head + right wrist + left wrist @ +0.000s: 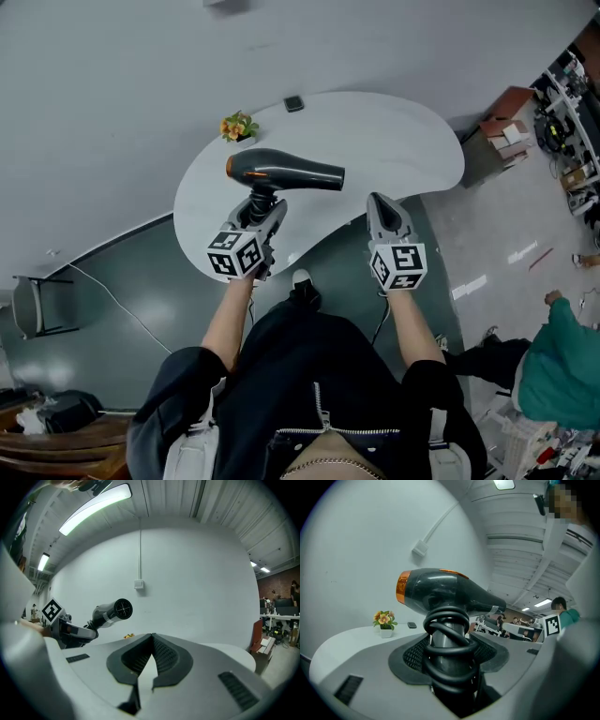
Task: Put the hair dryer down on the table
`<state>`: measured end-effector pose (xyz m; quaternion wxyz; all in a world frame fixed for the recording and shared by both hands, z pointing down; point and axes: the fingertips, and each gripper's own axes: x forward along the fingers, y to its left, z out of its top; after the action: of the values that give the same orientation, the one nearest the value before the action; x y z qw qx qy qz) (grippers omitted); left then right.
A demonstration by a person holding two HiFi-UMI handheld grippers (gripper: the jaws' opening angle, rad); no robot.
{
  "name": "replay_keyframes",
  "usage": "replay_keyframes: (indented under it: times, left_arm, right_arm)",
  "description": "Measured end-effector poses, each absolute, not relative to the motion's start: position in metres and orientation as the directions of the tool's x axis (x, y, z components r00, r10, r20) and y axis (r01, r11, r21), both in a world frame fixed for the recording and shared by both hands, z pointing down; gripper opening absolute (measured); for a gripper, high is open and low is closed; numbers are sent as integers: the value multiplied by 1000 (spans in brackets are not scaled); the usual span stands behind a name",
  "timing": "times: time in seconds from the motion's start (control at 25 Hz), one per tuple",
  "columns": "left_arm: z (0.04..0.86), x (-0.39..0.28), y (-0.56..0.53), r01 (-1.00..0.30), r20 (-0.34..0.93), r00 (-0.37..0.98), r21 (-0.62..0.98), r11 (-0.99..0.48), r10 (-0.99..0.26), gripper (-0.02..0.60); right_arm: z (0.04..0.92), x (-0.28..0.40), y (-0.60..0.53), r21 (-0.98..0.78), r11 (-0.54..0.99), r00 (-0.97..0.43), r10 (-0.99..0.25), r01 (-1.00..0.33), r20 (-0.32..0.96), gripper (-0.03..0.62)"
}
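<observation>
A white, rounded table (403,141) stands against a plain white wall, with dark green floor along its near edge and pale tiled floor off its right end. On the wall above the table a small white box (138,584) sits at the foot of a thin conduit that runs up to the ceiling.

The hair dryer (286,173) is held in the air above the near part of the table, clear of its top. Its dark barrel lies level, with the orange rear cap toward the table's left end and the nozzle toward its right end. The handle points down into the left tongs (265,208), which are clamped on it from both sides. The black cord (447,634) is coiled in several turns round the handle, just above the pads.

The right tongs (382,202) hang over the table's near edge, well apart from the hair dryer. Their jaws are closed, tips touching, with nothing between them.

At the back of the table, close to the wall, stands a small white pot of orange and yellow flowers (239,127). A small dark flat object (294,104) lies on the table near it, further toward the right end; what it is cannot be told.

Off the table's left end a dark chair (37,305) stands on the green floor. Well off the right end, a person in a teal top (562,366) is at the edge of the head view.
</observation>
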<state>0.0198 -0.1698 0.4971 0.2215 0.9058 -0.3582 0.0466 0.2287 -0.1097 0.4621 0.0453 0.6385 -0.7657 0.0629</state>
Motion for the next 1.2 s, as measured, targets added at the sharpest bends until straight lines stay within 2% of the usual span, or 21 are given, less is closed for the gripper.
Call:
replay_keyframes:
  times: [0.56,0.8,1.2]
  left_arm:
    - [500,-43,-251,-779,238,609,354,-517,-756,269]
    - [496,-78,-258,-826,233,536,340,-449,-811,269]
    - [490,-97,-254,-858,221,479,321,-401,-849,270]
  right_arm:
    - [449,172,-228,17,342,-336,-929,-939,156,6]
    - [448,142,-245,17,398,-392,-908,-917,151,6]
    - [450,126,-250,11,441,-435,-890,-898,139,6]
